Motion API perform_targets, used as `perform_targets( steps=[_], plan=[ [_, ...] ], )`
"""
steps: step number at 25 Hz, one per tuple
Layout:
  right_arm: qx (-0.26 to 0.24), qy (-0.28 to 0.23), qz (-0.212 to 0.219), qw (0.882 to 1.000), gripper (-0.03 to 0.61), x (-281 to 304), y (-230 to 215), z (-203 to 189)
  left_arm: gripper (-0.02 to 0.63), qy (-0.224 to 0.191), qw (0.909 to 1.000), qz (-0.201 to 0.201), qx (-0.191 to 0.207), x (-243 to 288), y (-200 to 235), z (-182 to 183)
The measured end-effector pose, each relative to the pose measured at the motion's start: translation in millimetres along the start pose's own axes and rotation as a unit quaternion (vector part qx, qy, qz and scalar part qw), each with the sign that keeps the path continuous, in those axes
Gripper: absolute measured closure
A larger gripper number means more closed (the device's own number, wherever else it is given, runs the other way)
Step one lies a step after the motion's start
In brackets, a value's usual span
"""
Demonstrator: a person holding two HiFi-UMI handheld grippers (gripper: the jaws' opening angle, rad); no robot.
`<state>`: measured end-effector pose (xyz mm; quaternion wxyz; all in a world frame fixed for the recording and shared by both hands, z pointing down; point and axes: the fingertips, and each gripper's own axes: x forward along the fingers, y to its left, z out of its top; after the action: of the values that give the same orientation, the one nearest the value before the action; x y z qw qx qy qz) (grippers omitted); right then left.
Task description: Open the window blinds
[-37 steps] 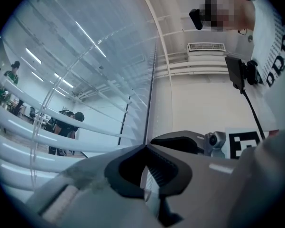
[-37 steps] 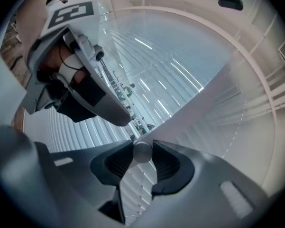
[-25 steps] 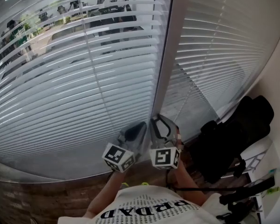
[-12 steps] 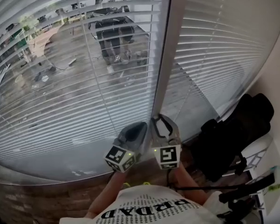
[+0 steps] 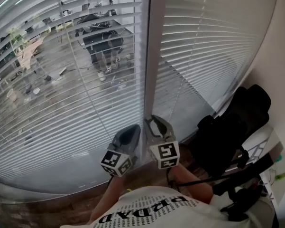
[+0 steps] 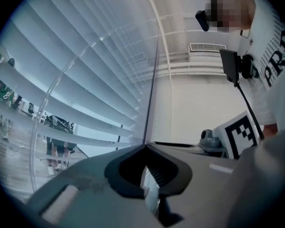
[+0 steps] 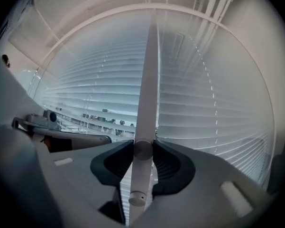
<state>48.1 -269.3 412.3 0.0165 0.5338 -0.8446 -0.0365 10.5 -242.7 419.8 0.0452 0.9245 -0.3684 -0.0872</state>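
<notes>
White slatted blinds cover the window: the left blind (image 5: 61,108) has its slats tilted apart, so the room beyond shows through, while the right blind (image 5: 208,46) stays closed. A white upright frame (image 5: 152,56) divides them. My right gripper (image 5: 151,121) is at the foot of that frame. In the right gripper view it (image 7: 143,149) is shut on the white tilt wand (image 7: 141,175), which runs upright between its pads. My left gripper (image 5: 134,129) hangs just left of it, jaws together with nothing held (image 6: 144,146).
A black bag (image 5: 227,137) sits on the floor against the right wall (image 5: 275,56), with a black stand (image 5: 244,175) beside it. The sill and a brick ledge (image 5: 38,198) run below the blinds. Lift cords (image 5: 83,75) hang down the left blind.
The left blind's slats have tilted from nearly closed to open, and the room beyond now shows. My right gripper has rolled on the wand. Both hands stayed in place.
</notes>
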Motion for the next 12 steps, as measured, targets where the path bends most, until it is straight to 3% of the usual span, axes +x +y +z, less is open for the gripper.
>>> perform_targets(
  steps=[12],
  plan=[
    [0.014,0.008,-0.01,1.0,0.454,-0.7,-1.3,-0.1,0.62,0.005,0.9999,-0.011,-0.002,0.2,-2.0,-1.1]
  ],
)
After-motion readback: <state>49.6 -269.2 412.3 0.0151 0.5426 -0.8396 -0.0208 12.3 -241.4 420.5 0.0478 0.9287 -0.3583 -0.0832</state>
